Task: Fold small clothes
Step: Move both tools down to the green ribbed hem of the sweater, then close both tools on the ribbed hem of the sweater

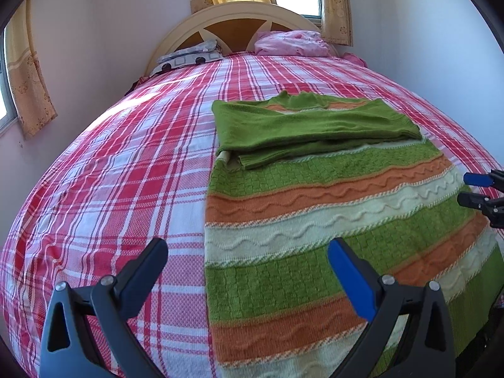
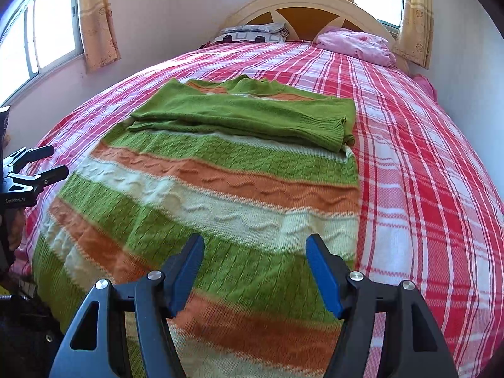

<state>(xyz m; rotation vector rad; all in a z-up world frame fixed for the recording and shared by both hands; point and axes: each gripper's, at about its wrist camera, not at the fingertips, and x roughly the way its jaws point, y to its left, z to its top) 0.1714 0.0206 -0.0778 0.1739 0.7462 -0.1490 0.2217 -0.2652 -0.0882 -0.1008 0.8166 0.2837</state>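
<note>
A knitted sweater (image 1: 315,220) with green, orange and cream stripes lies flat on the bed; its plain green sleeves (image 1: 312,129) are folded across its upper part. It also shows in the right wrist view (image 2: 220,195). My left gripper (image 1: 247,250) is open and empty, above the sweater's left edge near the hem. My right gripper (image 2: 253,244) is open and empty, above the sweater's lower right part. The right gripper also shows at the right edge of the left wrist view (image 1: 472,189), and the left gripper at the left edge of the right wrist view (image 2: 47,163).
The bed has a red and white plaid cover (image 1: 126,173). A patterned pillow (image 1: 189,58) and a pink bundle (image 1: 289,42) lie by the headboard (image 1: 220,20). Walls and curtained windows (image 2: 47,31) stand close on both sides.
</note>
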